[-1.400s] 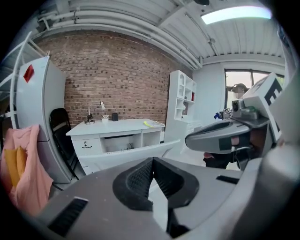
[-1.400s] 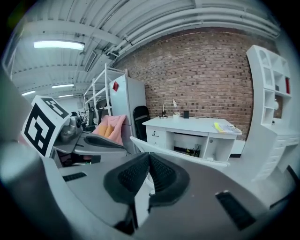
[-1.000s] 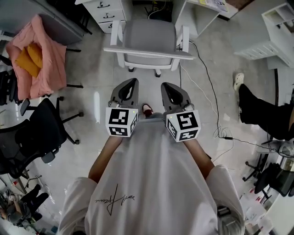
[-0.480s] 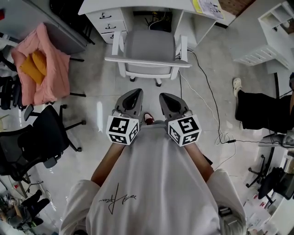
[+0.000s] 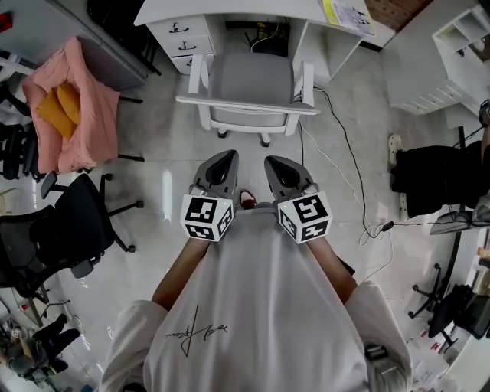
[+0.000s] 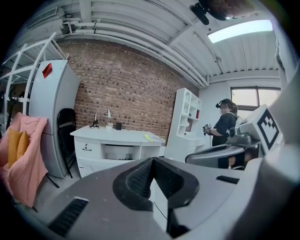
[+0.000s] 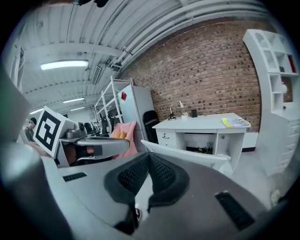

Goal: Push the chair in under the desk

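Now more desk (image 5: 230, 9) beyond chair (image 5: 251, 76) (slightly)

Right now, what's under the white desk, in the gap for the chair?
Cables show in the dark opening under the desk, beside the drawers. The chair stands in front and covers the opening's lower part, so the floor there is unseen.

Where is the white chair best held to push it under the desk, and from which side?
Grip the backrest's top rail, coming from the person's side: the chair turns its back this way and faces the desk opening.
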Demonstrator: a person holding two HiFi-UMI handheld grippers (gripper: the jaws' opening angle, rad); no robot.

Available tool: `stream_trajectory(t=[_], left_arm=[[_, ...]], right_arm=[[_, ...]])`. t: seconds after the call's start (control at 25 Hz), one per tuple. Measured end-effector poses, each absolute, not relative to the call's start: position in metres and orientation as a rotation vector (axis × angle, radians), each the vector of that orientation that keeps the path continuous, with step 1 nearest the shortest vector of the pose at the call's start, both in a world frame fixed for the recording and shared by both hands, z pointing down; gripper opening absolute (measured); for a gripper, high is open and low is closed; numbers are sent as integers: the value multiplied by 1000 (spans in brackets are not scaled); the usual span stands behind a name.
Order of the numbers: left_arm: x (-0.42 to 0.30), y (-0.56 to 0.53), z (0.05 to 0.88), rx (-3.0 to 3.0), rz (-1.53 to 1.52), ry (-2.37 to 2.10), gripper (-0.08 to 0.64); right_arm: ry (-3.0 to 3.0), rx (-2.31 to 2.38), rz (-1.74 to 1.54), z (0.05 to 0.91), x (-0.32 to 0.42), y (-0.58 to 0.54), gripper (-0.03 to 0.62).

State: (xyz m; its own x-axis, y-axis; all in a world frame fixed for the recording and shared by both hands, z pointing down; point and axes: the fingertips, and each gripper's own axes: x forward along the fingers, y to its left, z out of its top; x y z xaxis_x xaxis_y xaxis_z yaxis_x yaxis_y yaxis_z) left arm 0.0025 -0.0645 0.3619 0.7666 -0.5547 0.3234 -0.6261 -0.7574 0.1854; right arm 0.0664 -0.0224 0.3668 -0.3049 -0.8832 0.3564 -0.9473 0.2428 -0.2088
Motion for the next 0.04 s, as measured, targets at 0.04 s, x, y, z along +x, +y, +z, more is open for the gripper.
stream_trajectory(t=[0.04], left_arm=[[4, -64, 362, 2687, 361, -908, 5]], right_arm=[[-2333, 1749, 588, 368, 69, -23, 26]])
